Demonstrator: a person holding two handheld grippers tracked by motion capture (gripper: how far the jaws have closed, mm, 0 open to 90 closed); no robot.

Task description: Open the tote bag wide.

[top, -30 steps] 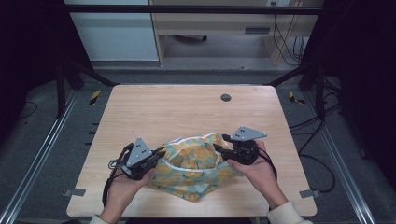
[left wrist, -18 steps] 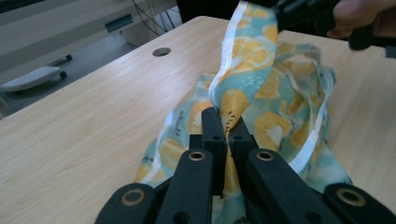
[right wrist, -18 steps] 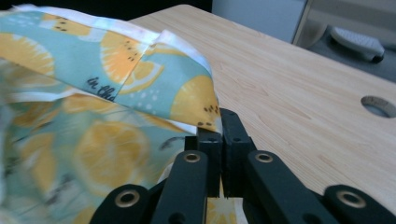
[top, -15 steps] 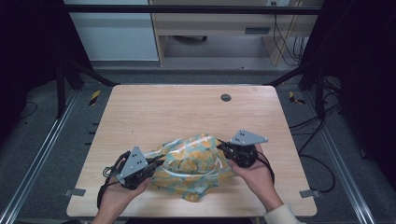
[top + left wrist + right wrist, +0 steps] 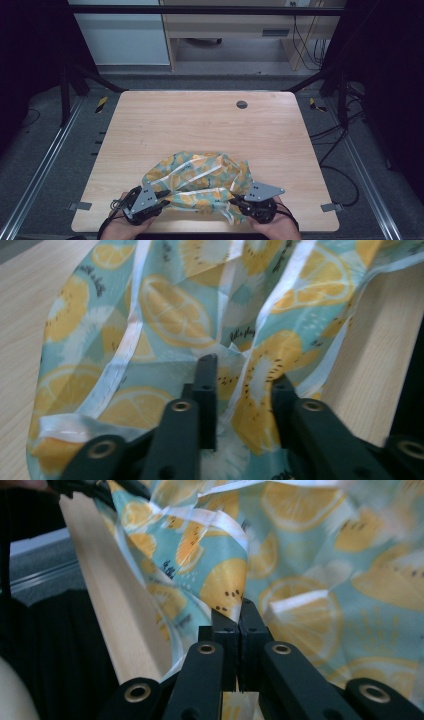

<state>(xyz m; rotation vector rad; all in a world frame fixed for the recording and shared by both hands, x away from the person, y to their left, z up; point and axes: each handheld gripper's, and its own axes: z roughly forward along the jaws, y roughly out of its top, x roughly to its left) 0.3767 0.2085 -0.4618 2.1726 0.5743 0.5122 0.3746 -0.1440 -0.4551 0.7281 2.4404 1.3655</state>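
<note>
A teal cloth printed with lemon slices (image 5: 200, 175) lies bunched on the wooden table (image 5: 200, 120), near its front edge. My left gripper (image 5: 162, 196) is at the cloth's near left corner. In the left gripper view its jaws (image 5: 245, 385) have just been opening and stand apart, with a fold of the cloth (image 5: 165, 310) loose between them. My right gripper (image 5: 234, 202) is at the near right corner. In the right gripper view the two jaws (image 5: 240, 612) are pressed together on a hem of the cloth (image 5: 310, 555).
A small dark round hole (image 5: 242, 104) sits in the table's far half. Both hands are right at the table's front edge. Metal rails (image 5: 45, 165) run along the left and right sides, and cables (image 5: 335, 150) lie on the floor to the right.
Both hands have drawn back to the front edge, dragging the cloth nearer. The right jaws closed on the cloth's hem. The left jaws have parted.
</note>
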